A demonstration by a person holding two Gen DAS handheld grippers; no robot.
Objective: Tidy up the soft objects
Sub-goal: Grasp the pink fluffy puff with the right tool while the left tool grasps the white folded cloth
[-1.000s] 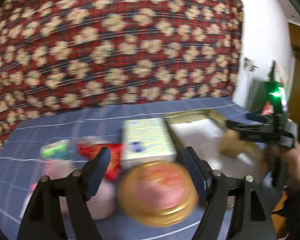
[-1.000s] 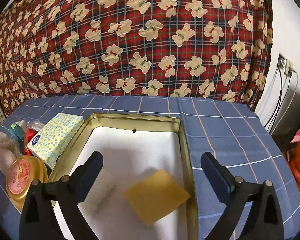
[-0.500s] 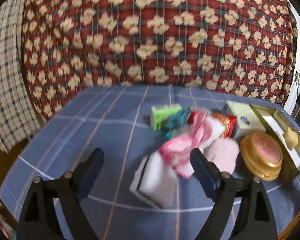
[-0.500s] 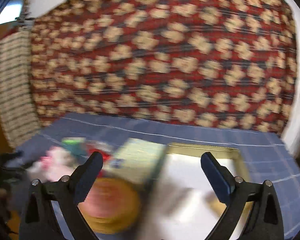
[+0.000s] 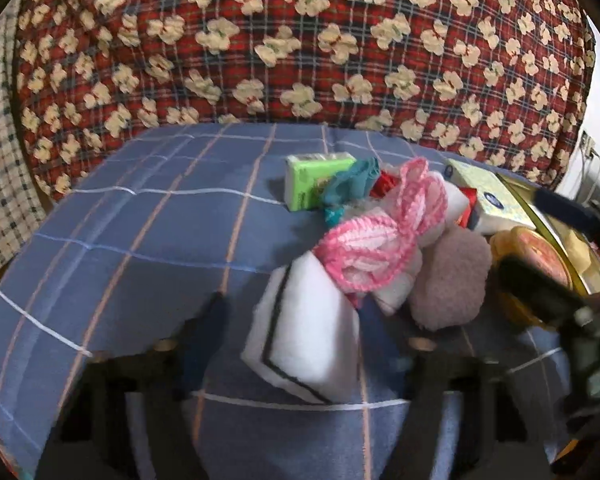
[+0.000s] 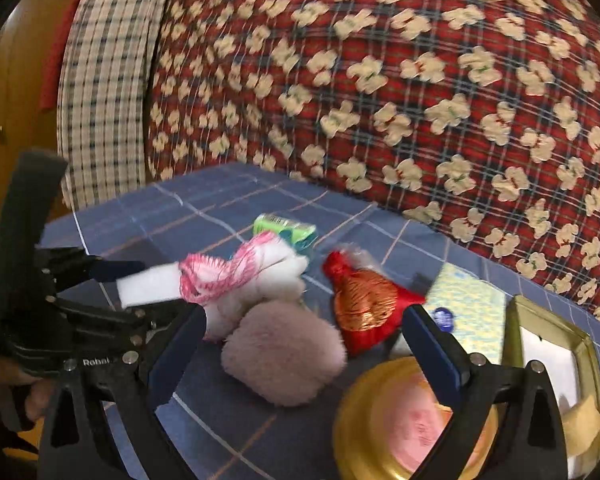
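Observation:
A white sponge with a dark stripe (image 5: pixel 304 332) lies on the blue checked cloth between the open fingers of my left gripper (image 5: pixel 292 336); it also shows in the right wrist view (image 6: pixel 148 286). Behind it lie pink-and-white yarn (image 5: pixel 372 248) (image 6: pixel 220 276) and a pale pink fluffy puff (image 5: pixel 448 280) (image 6: pixel 284 352). My right gripper (image 6: pixel 300 340) is open, its fingers on either side of the puff. The gold tin tray (image 6: pixel 516 332) at the right holds a yellow sponge (image 6: pixel 580 420).
A green tissue pack (image 5: pixel 316 180), a teal cloth (image 5: pixel 352 184), a red foil bag (image 6: pixel 364 304), a yellow tissue pack (image 6: pixel 468 308) and a round gold tin with a pink lid (image 6: pixel 412 420) lie around the soft things. A red bear-print cushion (image 5: pixel 300 40) stands behind.
Both grippers have swung left, away from the tray. My left gripper has come down around the white sponge. My right gripper now faces the puff.

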